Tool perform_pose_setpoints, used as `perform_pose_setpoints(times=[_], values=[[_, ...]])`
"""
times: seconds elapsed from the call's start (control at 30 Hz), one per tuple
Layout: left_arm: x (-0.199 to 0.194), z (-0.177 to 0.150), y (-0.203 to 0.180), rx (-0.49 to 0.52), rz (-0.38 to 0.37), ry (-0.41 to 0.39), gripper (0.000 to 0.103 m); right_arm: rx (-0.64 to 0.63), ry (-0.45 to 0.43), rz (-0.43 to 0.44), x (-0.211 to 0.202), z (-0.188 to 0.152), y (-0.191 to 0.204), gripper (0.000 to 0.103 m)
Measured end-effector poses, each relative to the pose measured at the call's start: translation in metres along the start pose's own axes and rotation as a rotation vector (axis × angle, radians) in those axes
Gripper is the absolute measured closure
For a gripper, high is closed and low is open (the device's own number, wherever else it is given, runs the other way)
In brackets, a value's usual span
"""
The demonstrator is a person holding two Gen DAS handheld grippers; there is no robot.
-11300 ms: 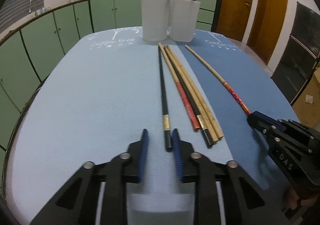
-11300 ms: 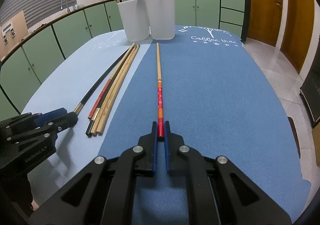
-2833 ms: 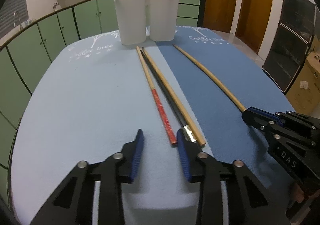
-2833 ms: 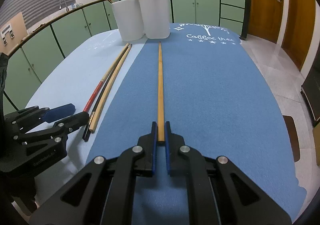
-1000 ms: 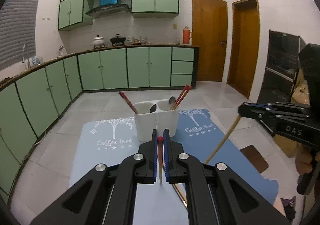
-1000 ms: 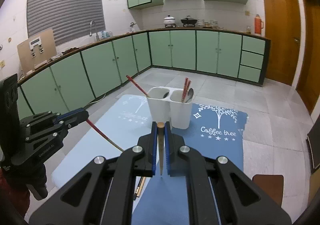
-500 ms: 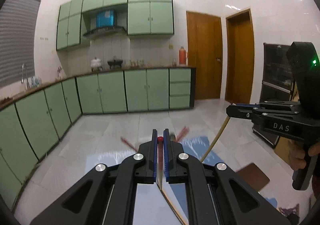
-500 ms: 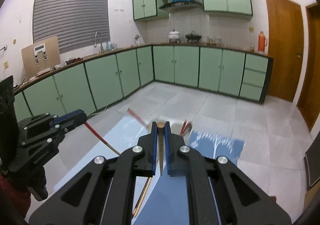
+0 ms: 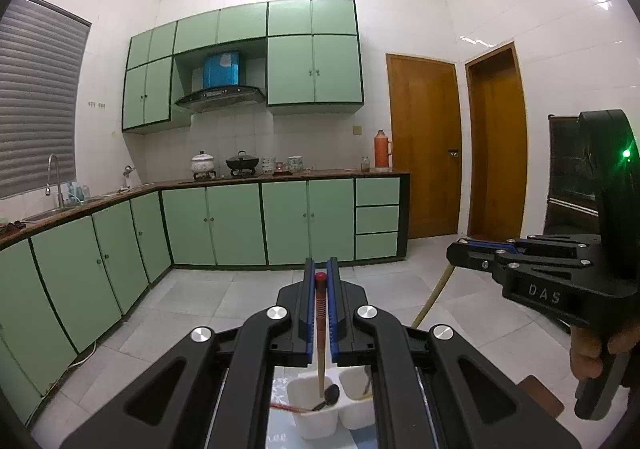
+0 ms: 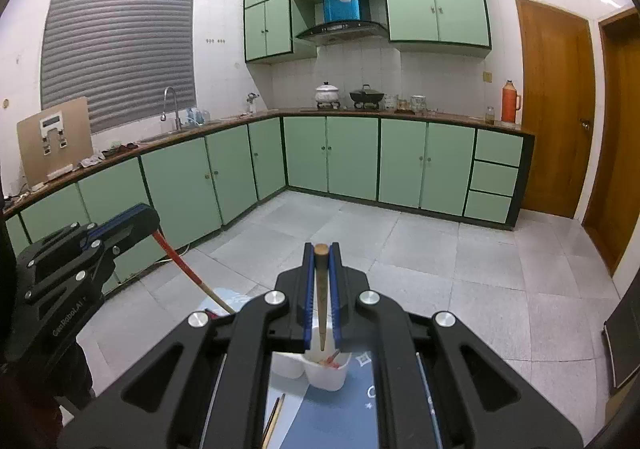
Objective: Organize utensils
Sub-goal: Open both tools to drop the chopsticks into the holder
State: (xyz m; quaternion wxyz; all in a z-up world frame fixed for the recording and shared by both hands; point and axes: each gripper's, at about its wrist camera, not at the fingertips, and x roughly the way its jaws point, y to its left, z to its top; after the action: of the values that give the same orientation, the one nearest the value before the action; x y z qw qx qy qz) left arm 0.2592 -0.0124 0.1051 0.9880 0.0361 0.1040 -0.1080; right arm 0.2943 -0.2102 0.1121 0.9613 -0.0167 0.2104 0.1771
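Note:
My left gripper point(image 9: 321, 274) is shut on a red-ended chopstick point(image 9: 320, 313) that hangs straight down, its tip over the left white cup point(image 9: 310, 419). That cup holds a spoon and a red chopstick. My right gripper point(image 10: 321, 251) is shut on a plain wooden chopstick point(image 10: 321, 289), its tip hanging over the right white cup point(image 10: 328, 371). Each gripper shows in the other's view, the right one point(image 9: 476, 249) and the left one point(image 10: 132, 215), both held high above the blue mat point(image 10: 360, 409).
Two more chopsticks point(image 10: 274, 419) lie on the mat below the cups. Green kitchen cabinets point(image 9: 240, 225), a tiled floor and wooden doors point(image 9: 424, 153) surround the table. A person's hand point(image 9: 600, 349) holds the right gripper's handle.
Both grippers have lifted their chopsticks off the mat, tilted up and moved over the cups. The chopsticks now hang vertically above the cup openings.

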Motion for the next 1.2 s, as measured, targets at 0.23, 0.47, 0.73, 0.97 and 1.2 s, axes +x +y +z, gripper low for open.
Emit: perform_pose_setpoints(times=[0.23,0.47,0.73,0.97,1.2], values=[[0.054,-0.03,0.009,-0.027,0.003,0.086,0.098,0.015,0.069,0.003,0.057,-0.018,-0.009,0.097],[0.086,-0.062,0.019,-0.053,-0.006,0.18,0.097,0.037,0.133,0.031,0.085,-0.042,-0.012,0.097],[0.113,-0.089,0.022,-0.054,-0.01,0.282,0.097,0.055,0.207,0.046,0.1,-0.064,-0.011,0.096],[0.106,-0.091,0.028,-0.073,-0.007,0.306,0.087,0.09,0.184,0.037,0.084,-0.064,-0.014,0.078],[0.062,-0.074,0.032,-0.093,0.011,0.237,0.053,0.118,0.083,0.006,0.031,-0.065,-0.025,0.058]])
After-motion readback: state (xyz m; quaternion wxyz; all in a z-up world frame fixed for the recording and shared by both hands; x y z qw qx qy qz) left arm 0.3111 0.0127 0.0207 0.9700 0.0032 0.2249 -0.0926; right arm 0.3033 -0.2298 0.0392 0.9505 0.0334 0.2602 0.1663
